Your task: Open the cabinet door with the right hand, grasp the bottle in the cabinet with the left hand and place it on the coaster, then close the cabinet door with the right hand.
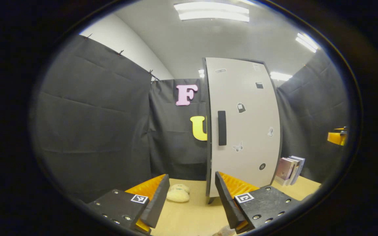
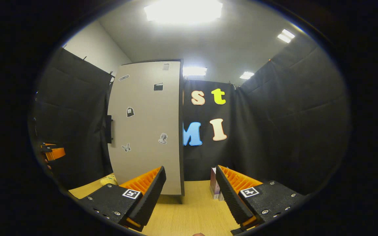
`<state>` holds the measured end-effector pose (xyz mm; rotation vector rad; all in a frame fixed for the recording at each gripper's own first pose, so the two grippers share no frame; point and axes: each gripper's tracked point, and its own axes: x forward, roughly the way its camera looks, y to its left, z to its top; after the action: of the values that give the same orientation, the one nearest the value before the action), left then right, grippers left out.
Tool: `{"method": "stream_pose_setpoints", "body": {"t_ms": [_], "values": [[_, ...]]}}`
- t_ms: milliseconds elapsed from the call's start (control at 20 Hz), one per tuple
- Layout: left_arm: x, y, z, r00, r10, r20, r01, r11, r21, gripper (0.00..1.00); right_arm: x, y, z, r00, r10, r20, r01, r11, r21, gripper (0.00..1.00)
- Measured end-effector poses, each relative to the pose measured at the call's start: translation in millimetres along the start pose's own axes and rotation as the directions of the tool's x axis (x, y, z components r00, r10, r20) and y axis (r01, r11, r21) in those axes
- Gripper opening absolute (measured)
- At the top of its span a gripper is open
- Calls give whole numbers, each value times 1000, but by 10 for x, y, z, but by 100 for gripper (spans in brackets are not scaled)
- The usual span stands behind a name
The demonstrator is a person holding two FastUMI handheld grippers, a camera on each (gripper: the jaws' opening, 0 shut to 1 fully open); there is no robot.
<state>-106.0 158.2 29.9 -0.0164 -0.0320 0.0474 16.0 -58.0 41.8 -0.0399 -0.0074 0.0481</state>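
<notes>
Opening step not yet begun: cabinet door (image 2: 144, 131) shut, right gripper (image 2: 189, 190) and left gripper (image 1: 192, 196) wide open, empty. Next: reach handle (image 1: 221, 127) with right.

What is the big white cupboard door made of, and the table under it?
The cabinet door looks like a smooth, matte painted board with a dark edge; it could be laminated wood or plastic. Its handle looks like black plastic or metal. The table looks like light wood, since grain lines run across it, though it may be a printed laminate.
</notes>
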Motion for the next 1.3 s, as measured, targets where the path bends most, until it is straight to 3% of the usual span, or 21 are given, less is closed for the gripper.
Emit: {"method": "stream_pose_setpoints", "body": {"t_ms": [850, 900, 950, 1100, 1150, 1200, 1300], "values": [[133, 17, -18, 1000, -8, -4, 8, 1000, 5, 80, 90, 43, -12, 1000, -4, 15, 4, 1000, 1, 94], [116, 12, -6, 1000, -7, -2, 7, 1000, 6, 75, 96, 44, -7, 1000, -5, 18, 5, 1000, 3, 94], [105, 6, 7, 1000, -8, 1, 8, 1000, 5, 80, 97, 53, -14, 1000, -2, 18, 1, 1000, 6, 94], [84, 15, 34, 1000, -5, 6, 5, 1000, 5, 80, 89, 59, -19, 1000, 0, 17, 0, 1000, 8, 94], [85, 34, 38, 1000, -4, 7, 3, 1000, 5, 75, 86, 58, -17, 1000, -1, 18, 1, 1000, 9, 94], [76, 32, 33, 1000, -3, 6, 3, 1000, 5, 80, 79, 55, -19, 1000, -1, 19, 1, 1000, 8, 94], [63, 60, 25, 1000, -2, 5, 2, 1000, 5, 80, 70, 63, -18, 1000, -2, 19, 2, 1000, 10, 94]]}}
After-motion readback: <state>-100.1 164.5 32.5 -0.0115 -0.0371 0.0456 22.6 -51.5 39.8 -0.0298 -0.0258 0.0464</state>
